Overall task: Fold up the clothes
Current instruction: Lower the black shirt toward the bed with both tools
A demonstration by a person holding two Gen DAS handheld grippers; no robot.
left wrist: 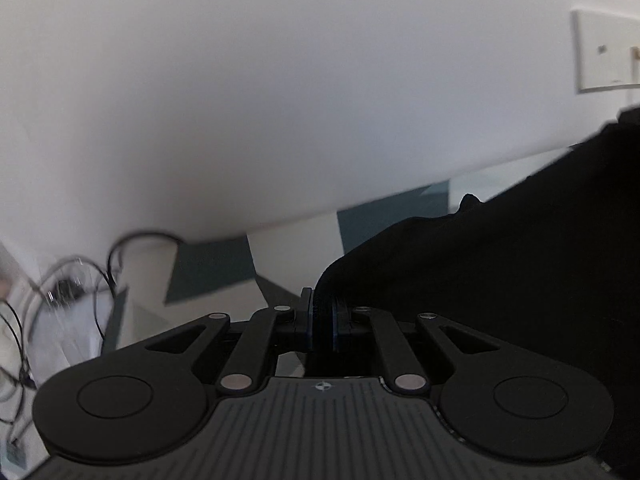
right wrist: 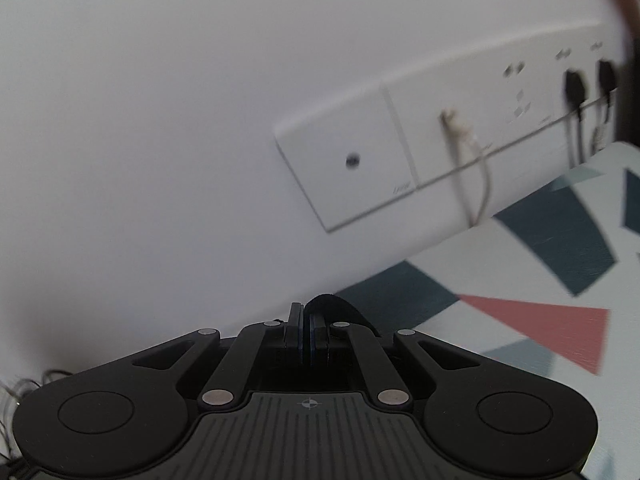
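- Firstly, my left gripper (left wrist: 321, 312): matte black linkage arms with round steel pins, ribbed grey housing behind. Its blue-edged pads stand narrowly apart, pinching a thick fold of the black garment (left wrist: 500, 264).
- From that pinch the garment spreads rightward and ahead of the left gripper as a soft, unlit dark mass with a rounded edge; I can make out no weave or seams.
- My right gripper (right wrist: 306, 322): same build, pads pressed together on a thin lip of the garment, which shows as a small dark arch just past the fingertips.
- Beneath and ahead of both grippers, a smooth pale tablecloth (right wrist: 520, 280) printed with flat angular patches, slate blue and one coral triangle to the right of the right gripper.
- Beyond the fingertips, a plain matte white wall (left wrist: 260, 100).
- Ahead and right of the right gripper, glossy white rectangular socket plates (right wrist: 348, 160) carrying a pale cable and two black plugs (right wrist: 576, 84).
- Left of the left gripper, thin black wires (left wrist: 100, 276) in blurred loops.
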